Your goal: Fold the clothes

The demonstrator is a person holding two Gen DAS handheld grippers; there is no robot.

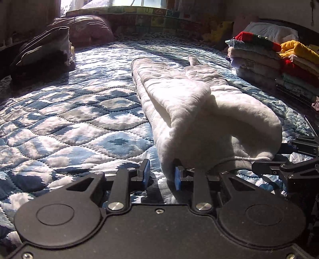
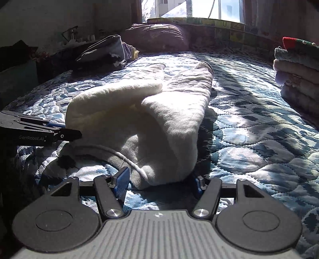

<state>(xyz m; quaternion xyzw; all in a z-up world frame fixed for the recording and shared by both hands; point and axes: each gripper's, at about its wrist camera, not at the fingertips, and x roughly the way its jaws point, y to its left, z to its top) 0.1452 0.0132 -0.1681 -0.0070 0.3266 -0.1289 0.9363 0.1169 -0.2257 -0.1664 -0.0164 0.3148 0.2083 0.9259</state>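
Both grippers' fingers spread wide beside white garment (image 1: 191, 103) on blue quilted bed (image 1: 69, 119).

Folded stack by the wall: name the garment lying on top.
The red and green knit tops the stack; those beneath it are pale blue and beige.

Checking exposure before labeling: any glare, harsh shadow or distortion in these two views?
Left wrist: window blown out, sun glare washes the white garment, quilt bows from fisheye. Right wrist: window clipped, garment front shadowed, left edge dark.
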